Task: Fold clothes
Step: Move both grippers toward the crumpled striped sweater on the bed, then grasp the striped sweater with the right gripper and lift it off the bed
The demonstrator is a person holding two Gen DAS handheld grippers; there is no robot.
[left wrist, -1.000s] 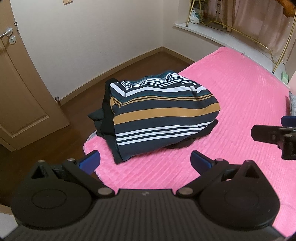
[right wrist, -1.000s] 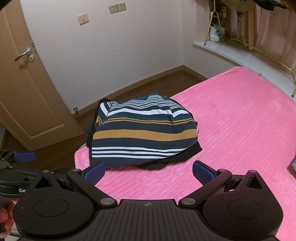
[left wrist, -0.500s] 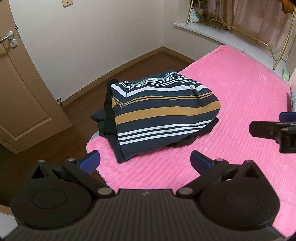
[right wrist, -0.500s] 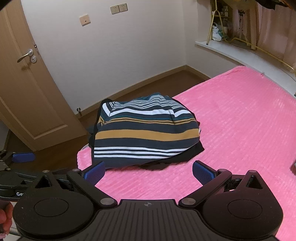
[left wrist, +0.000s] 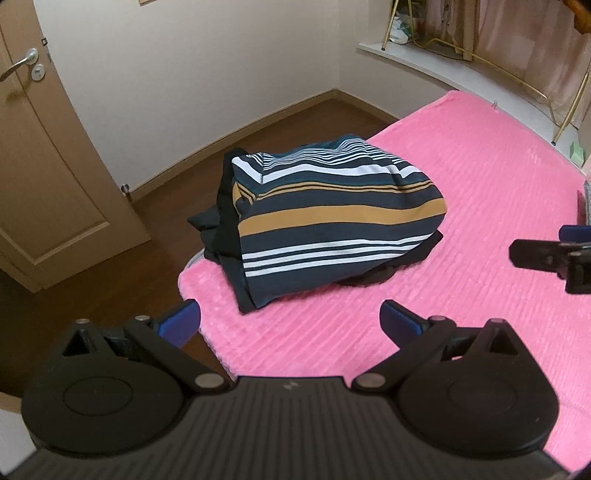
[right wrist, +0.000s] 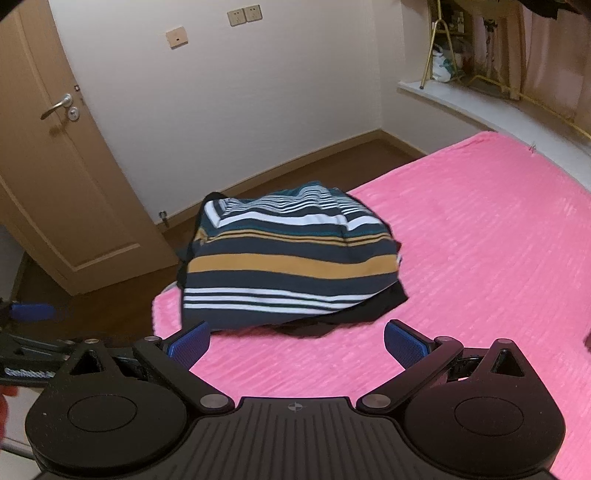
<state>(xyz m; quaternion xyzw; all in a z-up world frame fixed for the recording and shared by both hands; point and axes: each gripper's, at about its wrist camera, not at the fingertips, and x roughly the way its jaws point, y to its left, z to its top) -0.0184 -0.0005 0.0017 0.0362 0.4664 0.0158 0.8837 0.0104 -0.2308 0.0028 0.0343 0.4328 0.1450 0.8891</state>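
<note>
Striped shirt (left wrist: 332, 221) atop mostly hidden black garment (right wrist: 347, 317), pink blanket (left wrist: 480, 192).

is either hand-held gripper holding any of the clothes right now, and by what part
Nothing is held. The left hand-held gripper and the right hand-held gripper are both open and empty, short of the striped garment on the pink bed.

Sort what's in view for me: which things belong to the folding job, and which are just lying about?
Job:
striped garment
black garment under it
pink bed cover
left gripper, open
right gripper, open

Just there:
door
wall sockets
gold rack
window ledge
</note>
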